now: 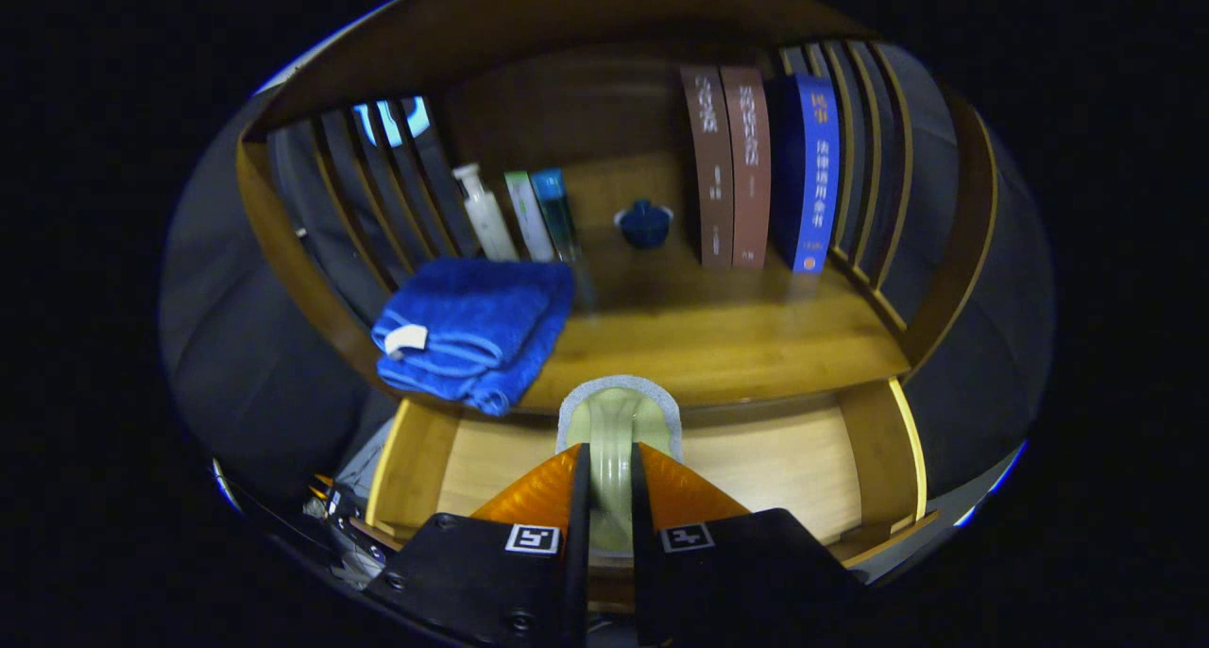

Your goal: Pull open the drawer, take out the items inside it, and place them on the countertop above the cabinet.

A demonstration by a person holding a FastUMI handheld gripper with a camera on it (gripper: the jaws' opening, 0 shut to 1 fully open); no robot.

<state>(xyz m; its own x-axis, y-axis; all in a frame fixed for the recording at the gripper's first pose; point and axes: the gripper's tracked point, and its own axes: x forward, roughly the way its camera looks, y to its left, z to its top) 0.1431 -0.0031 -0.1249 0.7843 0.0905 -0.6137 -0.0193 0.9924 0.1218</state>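
A pale green slipper-shaped item with a grey-white rim is held between the two orange fingers of the claw; both fingers are pressed against its sides, and the jaws are set narrow around it. The item is seen end-on, its rounded front reaching just ahead of the fingertips and up to the front edge of the bench. Below and beyond the fingers, the open drawer is seen, its light wooden floor bare on both sides of the held item and its side walls rising to the left and right of the claw. The bench is located immediately above the drawer, ahead of the claw. A folded blue towel with a small white tag is placed on the bench ahead and to the left of the fingers, its corner overhanging the front edge. Beyond the towel, a white bottle, a white-and-green tube and a teal-capped bottle are stood side by side. A small blue lidded cup is set well beyond the fingertips, near the back panel. To the right of the cup, two brown books and a blue book are stood upright, touching one another. Slatted wooden sides enclose the bench at the left and right.
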